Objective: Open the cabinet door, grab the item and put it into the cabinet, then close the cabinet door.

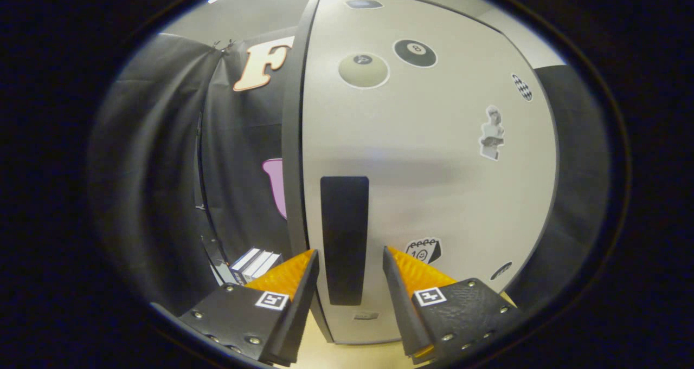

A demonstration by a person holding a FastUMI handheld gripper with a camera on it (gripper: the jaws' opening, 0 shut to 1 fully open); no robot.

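A pale cabinet door with several stickers stands shut right in front of me. Its tall dark handle runs upright near the door's left edge. My gripper is open, and the handle's lower part lies between the two fingers, which stand apart from it on either side. A small stack of boxes sits low to the left of the cabinet, just beyond the left finger.
The cabinet's dark side edge runs up the left of the door. Black cloth walls hang to the left and right of the cabinet. A light wooden tabletop shows under the fingers.
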